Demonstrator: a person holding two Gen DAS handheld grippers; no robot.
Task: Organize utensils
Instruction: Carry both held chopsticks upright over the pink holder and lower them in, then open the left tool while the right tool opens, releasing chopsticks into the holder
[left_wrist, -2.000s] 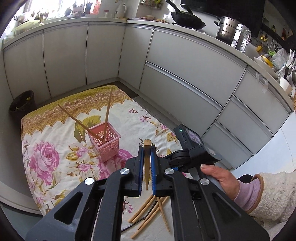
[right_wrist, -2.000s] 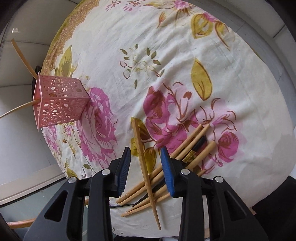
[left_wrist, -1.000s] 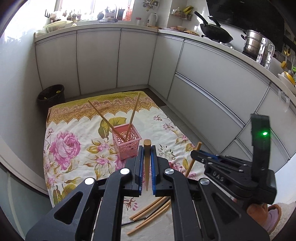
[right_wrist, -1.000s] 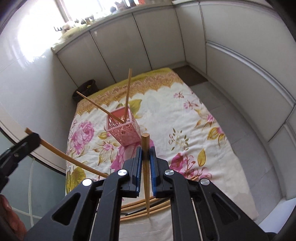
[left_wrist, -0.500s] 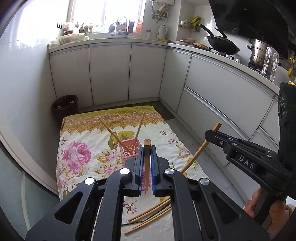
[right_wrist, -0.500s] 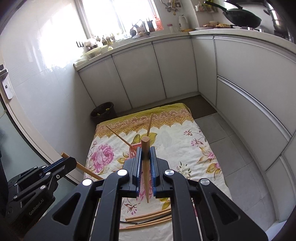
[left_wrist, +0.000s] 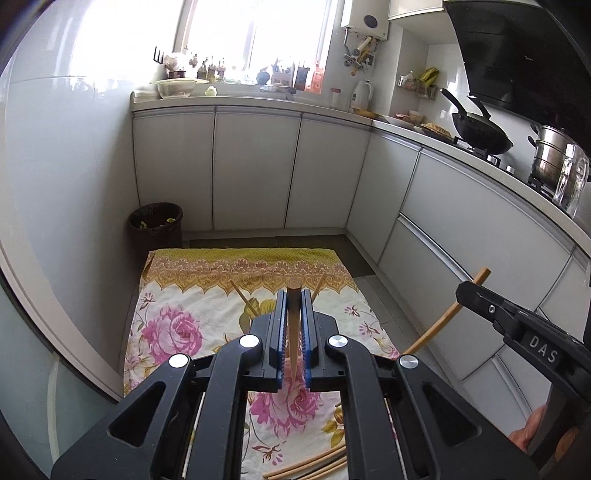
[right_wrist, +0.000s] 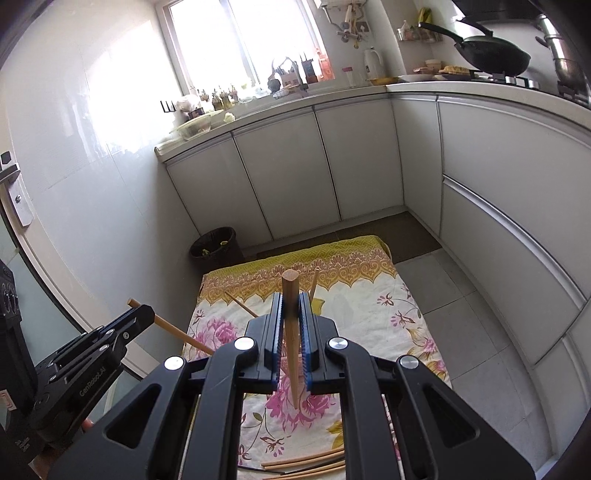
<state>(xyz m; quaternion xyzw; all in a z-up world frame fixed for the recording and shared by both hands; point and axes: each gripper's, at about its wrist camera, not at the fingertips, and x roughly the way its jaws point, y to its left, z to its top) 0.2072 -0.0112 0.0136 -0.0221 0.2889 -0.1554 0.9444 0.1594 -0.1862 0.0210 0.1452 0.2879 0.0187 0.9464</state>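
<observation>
My left gripper (left_wrist: 294, 297) is shut on a wooden chopstick (left_wrist: 293, 347) that stands upright between its blue pads, high above the floral cloth (left_wrist: 173, 332). My right gripper (right_wrist: 290, 301) is likewise shut on another chopstick (right_wrist: 291, 350). Each gripper shows in the other's view: the right one (left_wrist: 476, 293) with its stick at the right, the left one (right_wrist: 136, 317) with its stick at the left. The pink basket is hidden behind the jaws; only the two chopsticks standing in it (left_wrist: 242, 295) (right_wrist: 240, 304) poke out. Several loose chopsticks (left_wrist: 310, 467) (right_wrist: 306, 467) lie on the cloth's near edge.
The cloth lies on a kitchen floor, hemmed in by white cabinets (left_wrist: 255, 170) at the back and right. A dark waste bin (left_wrist: 155, 221) stands at the cloth's far left corner. A wok (left_wrist: 480, 134) and a steel pot (left_wrist: 550, 155) sit on the counter.
Both grippers have risen well above the cloth, each still gripping its chopstick. The cloth now looks smaller and farther away, and the pink basket has slipped behind the jaws.
</observation>
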